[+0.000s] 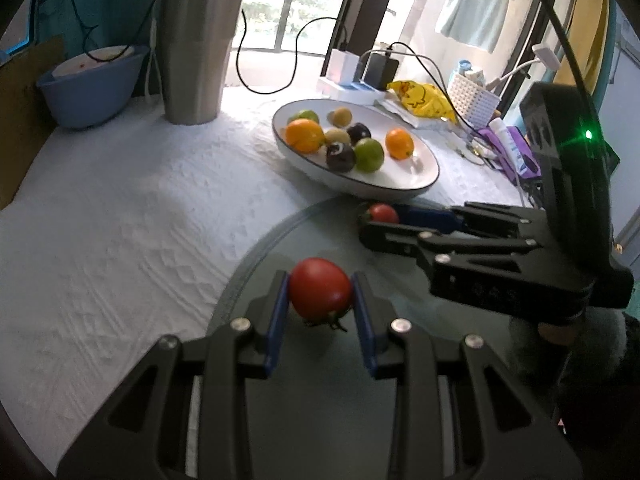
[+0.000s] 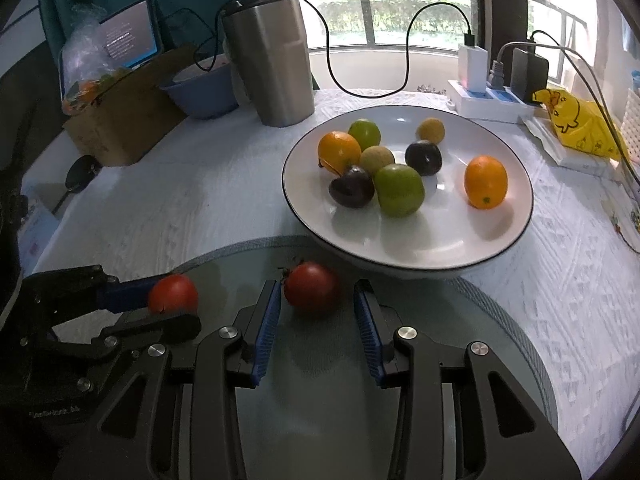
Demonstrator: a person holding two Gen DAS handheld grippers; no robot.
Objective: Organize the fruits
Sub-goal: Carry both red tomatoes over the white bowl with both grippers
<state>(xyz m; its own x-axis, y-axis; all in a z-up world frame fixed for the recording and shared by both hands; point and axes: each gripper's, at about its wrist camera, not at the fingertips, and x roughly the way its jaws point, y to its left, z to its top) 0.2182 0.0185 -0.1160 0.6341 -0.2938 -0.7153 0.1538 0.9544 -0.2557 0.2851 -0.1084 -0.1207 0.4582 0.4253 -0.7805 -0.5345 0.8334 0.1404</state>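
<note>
My left gripper (image 1: 320, 280) is shut on a red tomato (image 1: 320, 288), stem down, just over a round glass plate (image 1: 272, 248). From the right wrist view it (image 2: 180, 308) comes in from the left with that tomato (image 2: 174, 294). My right gripper (image 2: 317, 284) is shut on a second red tomato (image 2: 312, 288) at its very fingertips, nearer the plate's far rim (image 2: 440, 320). The left wrist view shows it (image 1: 380, 224) side-on with its tomato (image 1: 382, 214). Behind the plate a white bowl (image 2: 400, 240) holds oranges, green fruits, dark plums and yellowish fruits.
A steel tumbler (image 2: 272, 60), a blue bowl (image 1: 88, 84) and a cardboard box (image 2: 128, 120) stand at the back left. A power strip with chargers (image 2: 492, 96), looping cables, a yellow bag (image 2: 576, 124) and a white basket (image 1: 474, 96) crowd the back right. A white cloth covers the table.
</note>
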